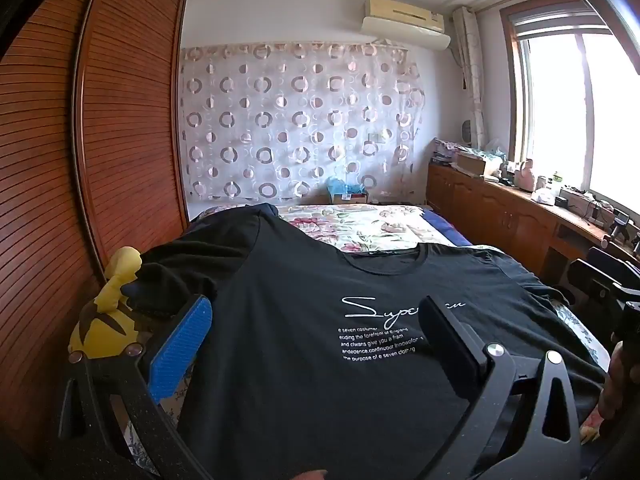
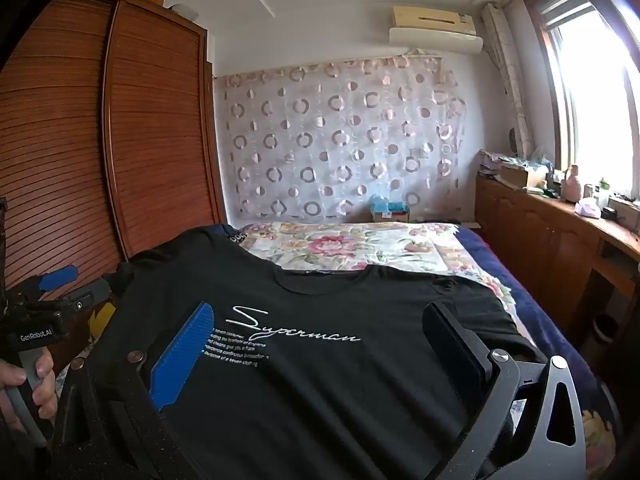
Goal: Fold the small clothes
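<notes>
A black T-shirt point(image 1: 304, 352) with white script print lies spread face up on the bed, collar toward the far wall; it also shows in the right wrist view point(image 2: 320, 360). My left gripper point(image 1: 316, 336) hovers over the shirt's left half, jaws wide open and empty, blue pad point(image 1: 180, 348) at the shirt's left edge. My right gripper point(image 2: 320, 344) hovers over the shirt's right half, also wide open and empty. The left gripper point(image 2: 60, 280) shows at the left of the right wrist view, held by a hand.
A floral bedsheet point(image 1: 372, 224) covers the bed beyond the shirt. A yellow plush toy point(image 1: 108, 312) lies at the bed's left edge by the slatted wooden wardrobe point(image 1: 80, 160). A wooden cabinet point(image 1: 520, 216) with clutter runs under the window at right.
</notes>
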`<state>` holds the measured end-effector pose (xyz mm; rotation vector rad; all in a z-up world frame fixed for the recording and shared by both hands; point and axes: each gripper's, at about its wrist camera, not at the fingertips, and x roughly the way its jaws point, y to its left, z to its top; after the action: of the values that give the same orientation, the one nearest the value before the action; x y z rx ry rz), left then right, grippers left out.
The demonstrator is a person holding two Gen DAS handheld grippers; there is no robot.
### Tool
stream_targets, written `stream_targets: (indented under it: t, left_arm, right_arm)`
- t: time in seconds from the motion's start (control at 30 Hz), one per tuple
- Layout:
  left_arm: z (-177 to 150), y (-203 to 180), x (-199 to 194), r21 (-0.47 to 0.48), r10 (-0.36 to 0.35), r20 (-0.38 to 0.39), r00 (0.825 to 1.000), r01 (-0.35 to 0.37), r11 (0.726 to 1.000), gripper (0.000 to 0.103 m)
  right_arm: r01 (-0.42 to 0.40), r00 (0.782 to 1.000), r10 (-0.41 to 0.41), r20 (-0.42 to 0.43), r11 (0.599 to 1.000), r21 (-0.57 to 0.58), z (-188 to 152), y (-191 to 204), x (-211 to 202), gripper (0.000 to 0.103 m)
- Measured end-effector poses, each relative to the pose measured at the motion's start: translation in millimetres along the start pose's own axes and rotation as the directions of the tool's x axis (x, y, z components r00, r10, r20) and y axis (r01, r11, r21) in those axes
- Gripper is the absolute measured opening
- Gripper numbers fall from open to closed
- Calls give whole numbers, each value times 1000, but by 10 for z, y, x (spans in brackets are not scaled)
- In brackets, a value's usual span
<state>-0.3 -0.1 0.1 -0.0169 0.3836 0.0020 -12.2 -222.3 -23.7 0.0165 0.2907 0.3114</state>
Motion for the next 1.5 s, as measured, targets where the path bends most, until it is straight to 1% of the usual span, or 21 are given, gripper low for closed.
stream_targets:
  t: [0.57,0.87,0.93,1.2,1.23,1.5]
  left_arm:
    - [0,1,3,0,1,1,1000,-1,1000,103]
    - [13,35,78,7,-1,0,1000,1,1000,103]
    - [1,3,6,3,0,4,1000,0,1000,103]
    - [15,59,27,-1,-1,-5,1000,1,1000,103]
    - [3,0,5,6,0,4,1000,0,1000,103]
    - [2,-2,6,8,2,3,1000,-2,1000,103]
  right_arm:
    - [3,1000,-3,-2,1000,4,1,14,10,103]
    - [2,1000,-2,0,1000,5,11,18,3,103]
    - [1,1000,-1,0,1000,5,10,15,0,103]
    - [1,1000,-1,-1,1000,5,4,20,20,103]
    - [0,1000,0,-2,1000,7,7,18,13,103]
    - [-4,1000,4,-4,1000,11,17,7,1,103]
